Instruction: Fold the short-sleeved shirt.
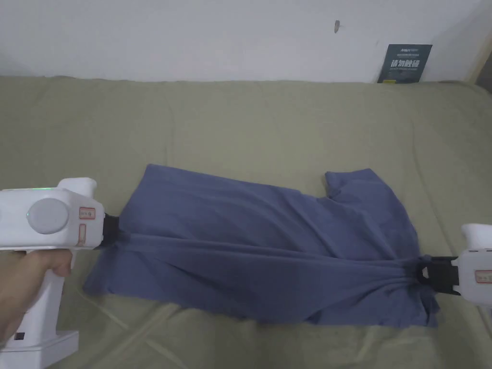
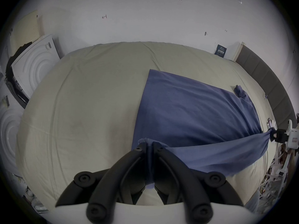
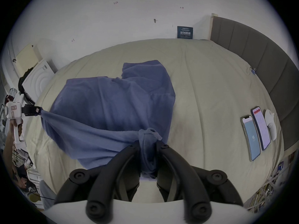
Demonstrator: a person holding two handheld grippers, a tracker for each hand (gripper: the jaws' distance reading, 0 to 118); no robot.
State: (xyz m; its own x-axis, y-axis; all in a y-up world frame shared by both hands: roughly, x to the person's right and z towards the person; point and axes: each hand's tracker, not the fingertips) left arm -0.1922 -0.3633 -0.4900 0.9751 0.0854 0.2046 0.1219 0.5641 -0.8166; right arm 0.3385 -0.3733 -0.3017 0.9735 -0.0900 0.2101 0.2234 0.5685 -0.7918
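Left gripper (image 1: pixel 115 233) and right gripper (image 1: pixel 423 273), level and far apart, each clamp the shirt (image 1: pixel 250 250); fabric taut between.

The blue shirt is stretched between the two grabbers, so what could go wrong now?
1. Both the left hand-held gripper and the right hand-held gripper pinch bunched cloth of the blue shirt; a pull might let a layer slip out.
2. The near edge is taut while the far sleeve lies rumpled on the bed, so the fold may land crooked.
3. Swinging right could brush the phones.
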